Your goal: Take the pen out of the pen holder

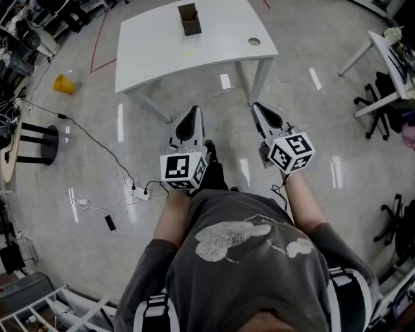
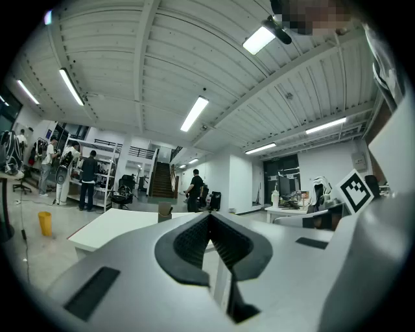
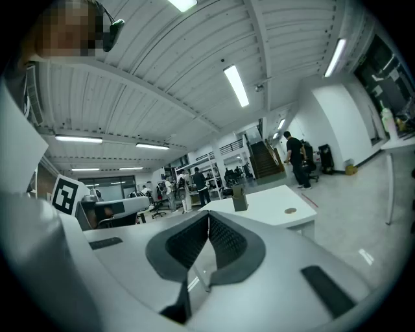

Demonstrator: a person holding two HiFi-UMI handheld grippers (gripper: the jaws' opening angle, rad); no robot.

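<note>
Across the floor from the white table (image 1: pixel 162 61), I hold both grippers level, jaws closed together and empty.

My left gripper (image 1: pixel 193 111) and right gripper (image 1: pixel 258 107) each have their ridged pads pressed together with nothing between them. The brown pen holder (image 1: pixel 189 19) stands upright near the table's far edge, well apart from me. The pen inside is too small to make out. To do this well, I should step in close, open one pair of jaws before reaching, come down over the holder's mouth, and perhaps steady the holder with the other gripper. No readable writing or brand shows. My marker cubes (image 1: pixel 183 170) carry only black-and-white square patterns.
</note>
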